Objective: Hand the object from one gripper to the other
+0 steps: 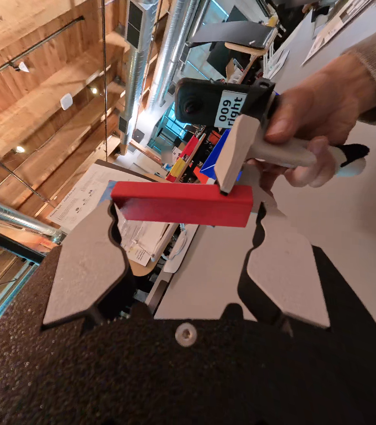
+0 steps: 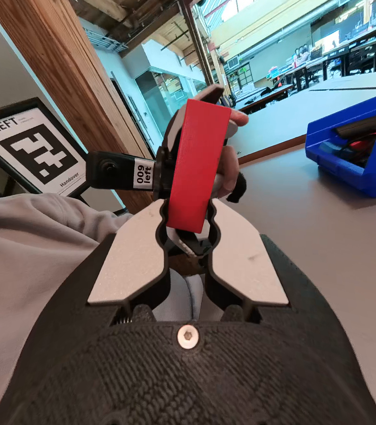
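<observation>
Over a grey worktable in a timbered workshop, we clamp the right gripper on the red block's end; the left gripper spreads wide around it, apparently positioned for the handover; a blue bin sits beyond.

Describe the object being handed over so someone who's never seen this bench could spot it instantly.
Start at the grey table with the blue bin on it; both handheld grippers meet in the air above its near edge. The right gripper is clamped on one end of a red block, with the left gripper open around it. It is a plain, glossy red rectangular bar, the only red thing held.
</observation>
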Demonstrator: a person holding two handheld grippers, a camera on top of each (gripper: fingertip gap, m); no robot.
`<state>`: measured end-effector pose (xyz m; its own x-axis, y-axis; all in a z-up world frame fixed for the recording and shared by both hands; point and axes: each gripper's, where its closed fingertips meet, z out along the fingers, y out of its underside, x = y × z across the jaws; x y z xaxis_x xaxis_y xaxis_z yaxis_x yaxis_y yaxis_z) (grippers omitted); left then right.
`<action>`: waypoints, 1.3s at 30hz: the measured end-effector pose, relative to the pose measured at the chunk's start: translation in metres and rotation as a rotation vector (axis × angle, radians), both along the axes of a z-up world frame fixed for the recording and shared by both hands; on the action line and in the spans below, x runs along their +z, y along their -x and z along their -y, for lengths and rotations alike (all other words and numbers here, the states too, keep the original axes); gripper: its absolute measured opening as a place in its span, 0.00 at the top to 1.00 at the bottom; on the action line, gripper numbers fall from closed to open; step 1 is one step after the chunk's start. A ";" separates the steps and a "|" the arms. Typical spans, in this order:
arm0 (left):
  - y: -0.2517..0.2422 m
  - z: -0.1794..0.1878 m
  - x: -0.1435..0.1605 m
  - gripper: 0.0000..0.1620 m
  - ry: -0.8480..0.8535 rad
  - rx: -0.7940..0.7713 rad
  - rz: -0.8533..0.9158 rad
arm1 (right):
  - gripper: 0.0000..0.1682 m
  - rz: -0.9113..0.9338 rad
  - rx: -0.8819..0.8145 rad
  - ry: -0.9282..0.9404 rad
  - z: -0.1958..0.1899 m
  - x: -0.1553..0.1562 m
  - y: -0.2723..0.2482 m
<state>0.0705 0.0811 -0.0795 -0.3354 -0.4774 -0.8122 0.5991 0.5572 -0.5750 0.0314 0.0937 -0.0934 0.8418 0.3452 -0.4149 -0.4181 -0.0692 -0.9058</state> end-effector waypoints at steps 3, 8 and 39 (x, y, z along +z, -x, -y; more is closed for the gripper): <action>0.001 0.001 -0.001 0.32 0.025 -0.026 -0.013 | 0.81 0.000 0.035 0.015 0.000 -0.004 0.006; -0.007 -0.002 -0.012 0.33 0.004 -0.013 -0.110 | 0.78 0.076 -0.030 0.047 -0.003 -0.012 -0.001; 0.023 0.026 -0.047 0.33 0.331 -0.487 -1.129 | 0.80 1.774 -0.479 0.191 -0.003 -0.030 -0.035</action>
<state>0.0471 0.0547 -0.1269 -0.9567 -0.2351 0.1714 -0.2103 0.1514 -0.9659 0.0660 0.0966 -0.1231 0.2802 0.0351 0.9593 0.8884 -0.3882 -0.2452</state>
